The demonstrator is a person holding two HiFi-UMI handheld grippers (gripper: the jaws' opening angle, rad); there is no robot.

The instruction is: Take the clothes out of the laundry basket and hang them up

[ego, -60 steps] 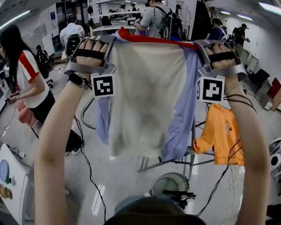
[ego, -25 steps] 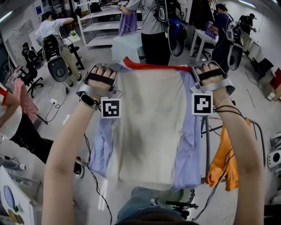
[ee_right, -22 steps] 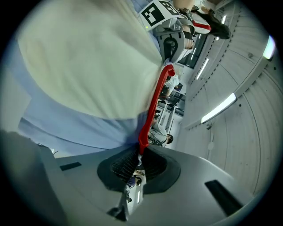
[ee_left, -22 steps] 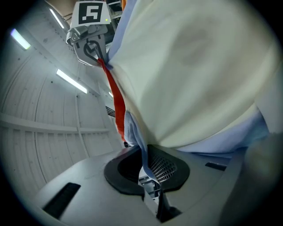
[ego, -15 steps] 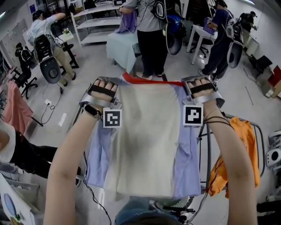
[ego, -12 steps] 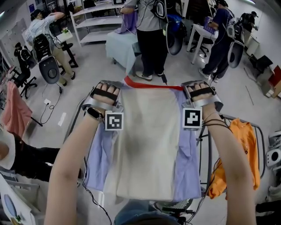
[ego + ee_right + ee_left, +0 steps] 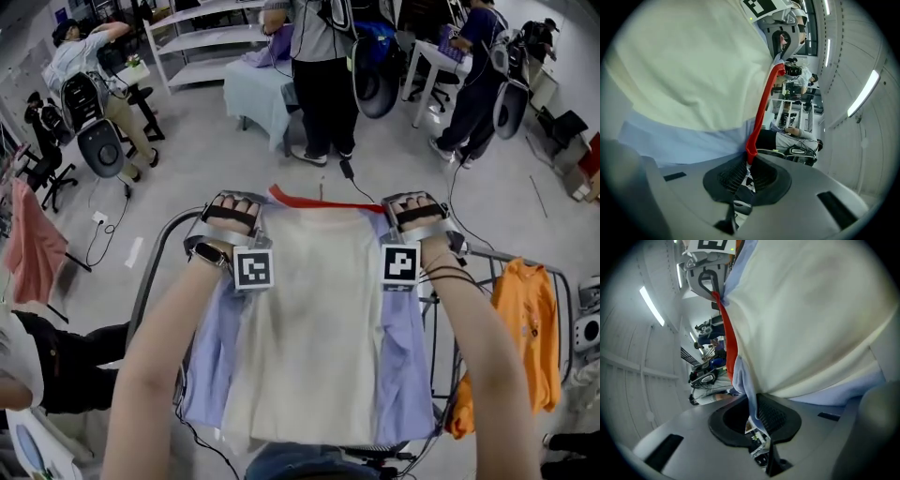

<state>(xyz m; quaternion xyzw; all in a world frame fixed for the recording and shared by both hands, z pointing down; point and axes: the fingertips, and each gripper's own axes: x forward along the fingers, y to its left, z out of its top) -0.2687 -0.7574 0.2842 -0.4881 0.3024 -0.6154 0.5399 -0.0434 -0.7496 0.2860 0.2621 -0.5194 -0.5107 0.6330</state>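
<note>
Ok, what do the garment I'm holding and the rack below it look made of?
The garment: thin soft cloth, matte cream and pale blue with a red edge; it drapes and creases. The rack: probably metal tube, smooth grey, faintly shiny.

Cream garment [image 7: 309, 328] over pale-blue layer, poss. one piece, w/ red top edge; spread flat, hanging from top corners.

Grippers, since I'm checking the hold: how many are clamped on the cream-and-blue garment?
2. The left gripper is shut on the garment at its top left corner, the right gripper on its red-edged top right corner. Neither is hidden.
</note>
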